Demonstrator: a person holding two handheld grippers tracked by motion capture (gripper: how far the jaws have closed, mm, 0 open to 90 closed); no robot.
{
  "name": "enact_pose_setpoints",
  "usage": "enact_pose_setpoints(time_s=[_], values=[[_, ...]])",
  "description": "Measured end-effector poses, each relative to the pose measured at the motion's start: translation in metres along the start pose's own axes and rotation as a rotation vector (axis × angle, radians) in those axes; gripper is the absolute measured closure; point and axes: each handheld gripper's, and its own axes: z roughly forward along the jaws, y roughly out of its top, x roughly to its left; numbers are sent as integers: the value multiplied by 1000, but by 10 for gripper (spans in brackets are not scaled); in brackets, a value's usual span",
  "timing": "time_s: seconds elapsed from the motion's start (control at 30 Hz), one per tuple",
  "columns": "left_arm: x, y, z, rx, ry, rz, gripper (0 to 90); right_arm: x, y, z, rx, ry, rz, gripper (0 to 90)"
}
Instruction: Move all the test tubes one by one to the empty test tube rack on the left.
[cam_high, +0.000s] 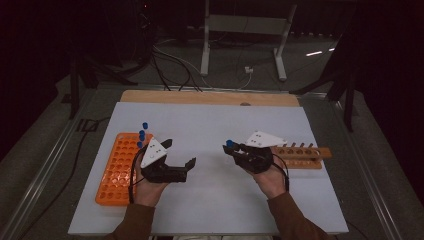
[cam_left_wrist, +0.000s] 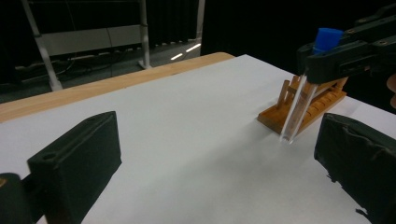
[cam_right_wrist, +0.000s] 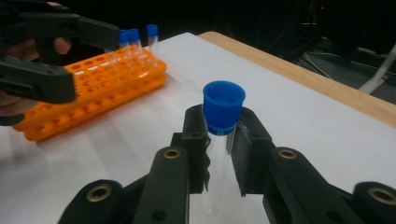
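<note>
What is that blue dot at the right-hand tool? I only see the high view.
Observer: It is the blue cap of a clear test tube. The right gripper has its jaws shut on the tube just below the cap.
Operator: Is the tube upright?
Observer: Roughly; in the left gripper view it leans a little, its bottom end hanging just above the white table.
Operator: And the left tool, is it holding anything?
Observer: No. The left gripper has its jaws wide apart with nothing between them.
Operator: What are the blue dots by the orange tray?
Observer: Three more capped tubes standing at the far end of the orange rack.
</note>
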Motion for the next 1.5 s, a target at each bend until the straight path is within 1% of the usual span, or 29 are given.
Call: enact_pose_setpoints(time_s=[0.03, 0.1, 0.17, 0.2, 0.27, 0.3, 0.33, 0.37, 0.47, 0.5, 0.57, 0.67, 0.73, 0.83, 1.0, 1.17, 1.23, 1.37, 1.4, 1.43, 1.5], values=[[-1, 0, 0, 4, -18, 1, 51, 2, 1, 2, 3, 5, -2, 764], [-4, 1, 2, 22, -28, 23, 87, 6, 2, 6, 6, 18, -5, 764], [-7, 1, 4, 29, -43, 35, 136, 11, 4, 10, 7, 29, -8, 764], [-8, 0, 5, 32, -51, 37, 161, 13, 4, 12, 7, 35, -10, 764], [-11, 0, 7, 44, -59, 47, 178, 16, 6, 16, 6, 44, -12, 763], [-12, 0, 8, 47, -62, 49, 206, 18, 7, 17, 5, 48, -12, 763], [-13, -1, 10, 54, -65, 47, 254, 20, 8, 18, 4, 54, -13, 764], [-13, -1, 10, 58, -72, 44, 276, 22, 9, 19, 2, 59, -13, 763], [-14, -2, 12, 60, -80, 36, 332, 28, 12, 23, -4, 72, -15, 763], [-15, -2, 12, 57, -86, 34, 337, 30, 13, 24, -5, 76, -17, 763], [-17, -2, 14, 56, -76, 36, 364, 33, 14, 27, -6, 84, -21, 763], [-19, -3, 16, 56, -77, 38, 426, 38, 15, 31, -7, 98, -18, 763], [-20, -3, 16, 61, -79, 48, 477, 41, 16, 33, -11, 105, -13, 763], [-21, -4, 17, 56, -88, 54, 562, 44, 18, 35, -16, 123, -1, 763], [-23, -4, 17, 50, -109, 72, 694, 47, 20, 37, -18, 142, 4, 764], [-23, -5, 17, 43, -118, 76, 737, 49, 20, 39, -14, 149, 5, 763], [-23, -6, 17, 43, -120, 84, 769, 50, 20, 40, -15, 151, 3, 763], [-23, -6, 17, 46, -122, 93, 779, 49, 20, 40, -10, 155, 3, 760], [-23, -6, 17, 49, -116, 95, 780, 49, 20, 40, -11, 157, 4, 754], [-23, -7, 18, 53, -112, 95, 780, 48, 20, 39, -14, 163, 12, 719], [-21, -8, 18, 60, -105, 94, 781, 47, 20, 37, -20, 181, 19, 614]])
